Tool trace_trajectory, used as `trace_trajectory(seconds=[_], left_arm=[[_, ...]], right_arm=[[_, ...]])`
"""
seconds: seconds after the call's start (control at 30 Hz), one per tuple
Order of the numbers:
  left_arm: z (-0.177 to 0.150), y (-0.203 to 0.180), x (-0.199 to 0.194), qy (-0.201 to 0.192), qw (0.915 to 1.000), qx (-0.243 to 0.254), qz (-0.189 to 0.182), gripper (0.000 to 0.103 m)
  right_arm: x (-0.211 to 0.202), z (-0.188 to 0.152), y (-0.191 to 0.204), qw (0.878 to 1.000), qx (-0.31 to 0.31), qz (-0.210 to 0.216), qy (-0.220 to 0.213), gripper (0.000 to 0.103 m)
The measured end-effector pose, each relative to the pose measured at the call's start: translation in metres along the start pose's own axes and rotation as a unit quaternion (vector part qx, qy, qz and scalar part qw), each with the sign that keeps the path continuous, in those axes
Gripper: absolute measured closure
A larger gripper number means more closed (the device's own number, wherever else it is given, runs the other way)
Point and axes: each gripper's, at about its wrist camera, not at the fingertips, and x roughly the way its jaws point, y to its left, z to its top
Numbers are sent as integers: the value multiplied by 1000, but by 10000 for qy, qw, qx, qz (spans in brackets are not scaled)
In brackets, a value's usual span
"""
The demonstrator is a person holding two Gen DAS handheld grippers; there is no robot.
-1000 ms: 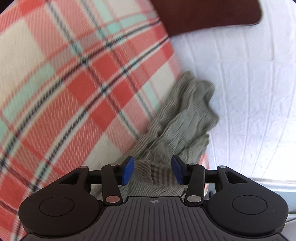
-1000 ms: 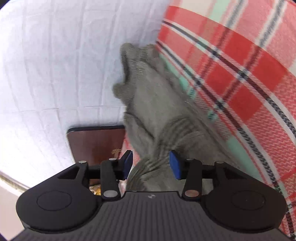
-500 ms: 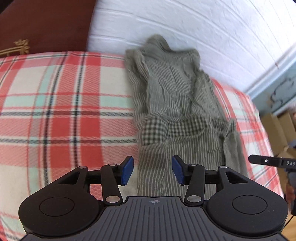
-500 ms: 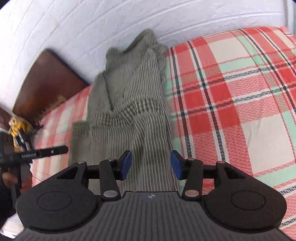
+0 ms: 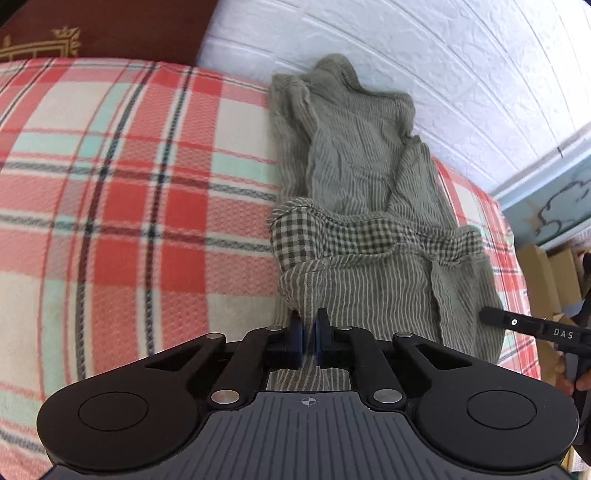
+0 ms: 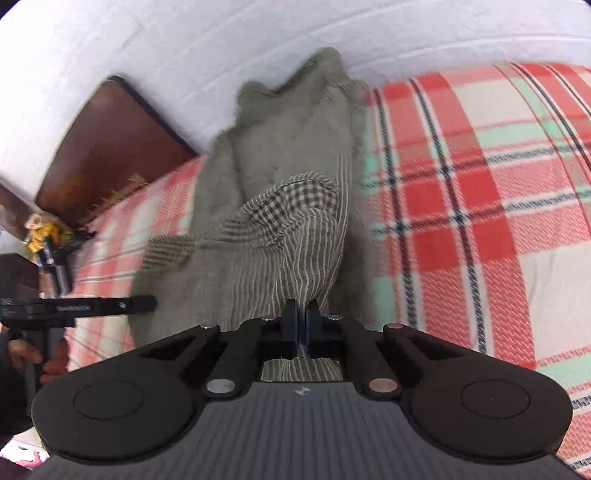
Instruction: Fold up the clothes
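we: both tools clamp garment (image 5: 354, 192) near corners, left tool (image 5: 308, 332), right tool (image 6: 300, 325) | garment runs lengthwise away toward wall (image 5: 461, 66)

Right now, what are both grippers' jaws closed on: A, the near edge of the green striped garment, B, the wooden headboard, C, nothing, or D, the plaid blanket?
A: the left gripper and right gripper each pinch the green striped garment at its near edge.

Ahead of the jaws, crinkled matt cloth is seen in the garment (image 5: 354, 177); a coarse woven blanket (image 5: 122, 206) beside it; glossy wood in the headboard (image 5: 110, 29) beyond.
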Motion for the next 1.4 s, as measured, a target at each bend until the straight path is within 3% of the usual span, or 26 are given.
trace_trajectory(seconds=[0.07, 0.13, 0.2, 0.23, 0.33, 0.43, 0.53, 0.63, 0.73, 0.8, 0.97, 1.0, 1.07, 1.17, 1.23, 1.3, 1.4], left_arm=[[-1, 5, 8, 74, 9999, -82, 82, 101], [-1, 6, 21, 162, 9997, -73, 188, 99], [0, 4, 31, 238, 9993, 35, 285, 95], [1, 3, 31, 234, 9993, 36, 290, 73], [4, 3, 19, -6, 9993, -53, 359, 63], [10, 2, -7, -361, 9987, -218, 269, 63], [18, -20, -20, -582, 9982, 89, -97, 63], [22, -52, -1, -384, 9965, 653, -343, 63], [29, -68, 31, -200, 9941, 1063, -104, 63], [34, -69, 48, -202, 9939, 1077, 106, 62], [52, -55, 67, -250, 9973, 648, 249, 58], [55, -53, 64, -274, 9979, 548, 233, 58], [68, -50, 41, -560, 9977, 354, 163, 58], [68, -37, -6, -1020, 9946, 157, 100, 45], [55, -21, -24, -1004, 9948, 68, 170, 43], [36, -4, -33, -811, 9965, -47, 218, 43], [3, 20, -25, -272, 9988, -365, 167, 43]], right_arm=[[9, -1, -6, 9997, 106, -219, 84, 94], [21, -1, -13, 9988, 247, -373, 211, 80], [25, -3, -14, 9982, 308, -454, 239, 73], [23, -4, -14, 9981, 312, -483, 199, 73], [2, -6, -9, 9981, 245, -547, -142, 71], [-18, -4, 1, 9982, -46, -349, -490, 76], [-14, 6, 15, 9978, -485, -135, -429, 83], [9, 20, 22, 9970, -746, -70, -198, 87], [39, 37, 22, 9961, -855, -212, -24, 87], [55, 48, 16, 9957, -781, -490, -58, 87], [65, 66, -4, 9968, -43, -746, -290, 90], [58, 66, -3, 9966, 20, -708, -432, 86], [38, 64, -1, 9958, 128, -572, -697, 83], [5, 51, -1, 9961, 218, -296, -799, 72], [-9, 34, -2, 9974, 173, -238, -659, 54], [-17, 10, -4, 9989, 134, -188, -413, 48], [-20, -23, -12, 9991, 320, -293, -38, 48]])
